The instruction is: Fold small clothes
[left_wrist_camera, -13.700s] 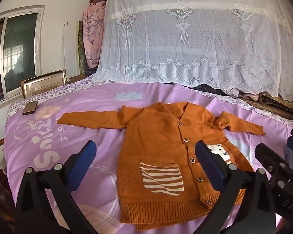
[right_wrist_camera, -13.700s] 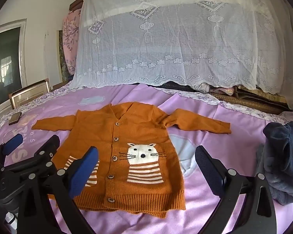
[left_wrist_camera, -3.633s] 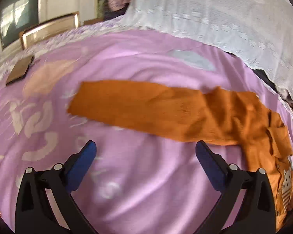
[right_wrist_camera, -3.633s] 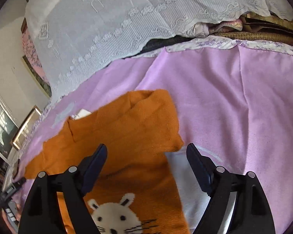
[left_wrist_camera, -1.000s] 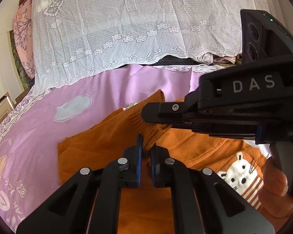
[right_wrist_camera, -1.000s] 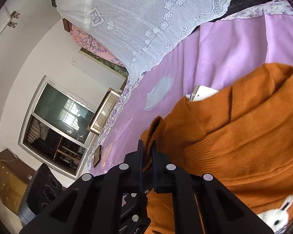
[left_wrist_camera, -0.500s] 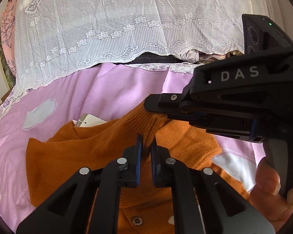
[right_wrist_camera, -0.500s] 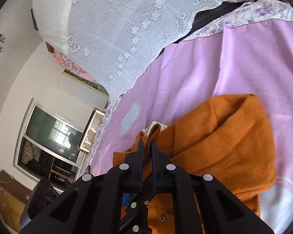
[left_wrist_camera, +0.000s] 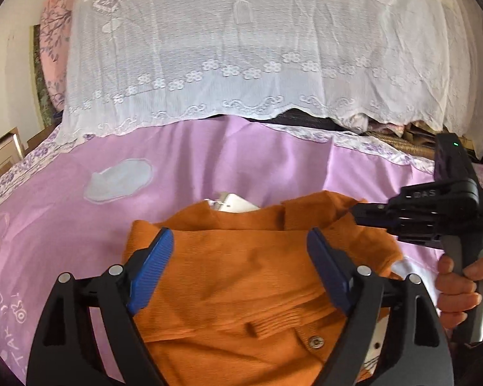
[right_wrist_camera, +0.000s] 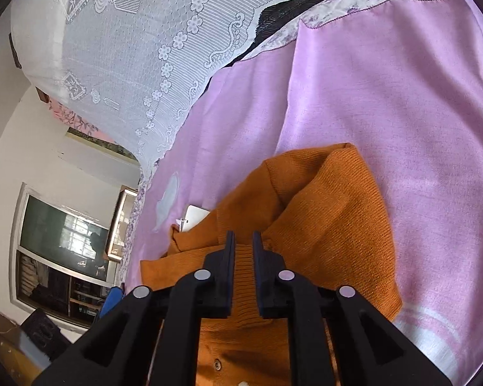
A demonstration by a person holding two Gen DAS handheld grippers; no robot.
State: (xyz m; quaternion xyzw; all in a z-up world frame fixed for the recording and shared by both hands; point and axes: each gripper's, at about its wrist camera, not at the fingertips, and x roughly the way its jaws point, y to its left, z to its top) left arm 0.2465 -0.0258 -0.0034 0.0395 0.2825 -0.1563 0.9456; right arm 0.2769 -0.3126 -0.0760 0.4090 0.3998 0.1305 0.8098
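Under the orange cardigan (left_wrist_camera: 241, 276), a white tag (left_wrist_camera: 233, 204) half hides; left gripper (left_wrist_camera: 241, 273) and right gripper (right_wrist_camera: 241, 270), clamped on the sleeve before, are opening and hold nothing.

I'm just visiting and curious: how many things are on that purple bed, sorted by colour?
Orange: 1, the knitted button-up cardigan with sleeves folded in.
White: 1, a flat card-like item poking out behind the cardigan's collar.
Black: 2, the hand-held tongs, left and right.
Total: 4.
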